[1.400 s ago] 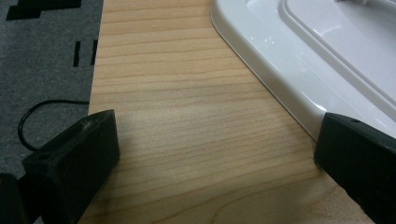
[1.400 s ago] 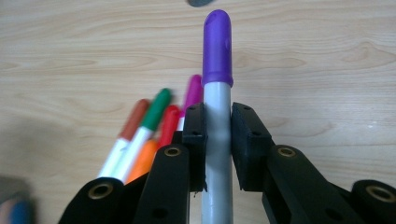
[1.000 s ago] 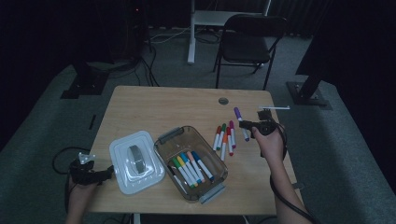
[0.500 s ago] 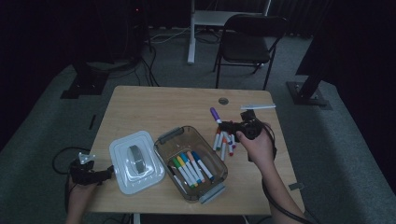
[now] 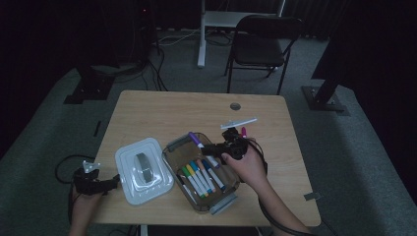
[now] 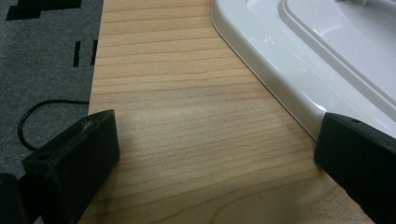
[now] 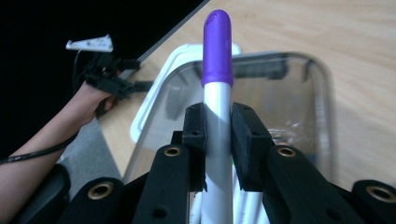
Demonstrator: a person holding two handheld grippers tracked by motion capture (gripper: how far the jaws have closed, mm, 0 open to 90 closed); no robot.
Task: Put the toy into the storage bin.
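My right gripper [image 5: 210, 147] is shut on a white marker with a purple cap [image 5: 195, 139], held over the far rim of the clear plastic box [image 5: 223, 200]. In the right gripper view the two pads clamp the marker [image 7: 217, 56] upright between them, above the box [image 7: 322, 121]. Several coloured markers [image 5: 202, 176] lie inside the box. The white lid [image 5: 143, 169] lies flat to the box's left. My left gripper [image 5: 104, 183] rests at the table's front left corner, open, its jaws either side of bare wood [image 6: 196, 130] beside the lid's edge [image 6: 289, 79].
A pink marker [image 5: 243, 132] lies on the table just behind the right hand. A round cable hole [image 5: 235, 106] sits near the far edge. A black chair [image 5: 260, 44] stands beyond the table. The table's left edge [image 6: 95, 70] runs close to my left gripper.
The right gripper has carried the purple-capped marker leftward from the marker pile at the right to over the clear box. The left gripper has stayed put.
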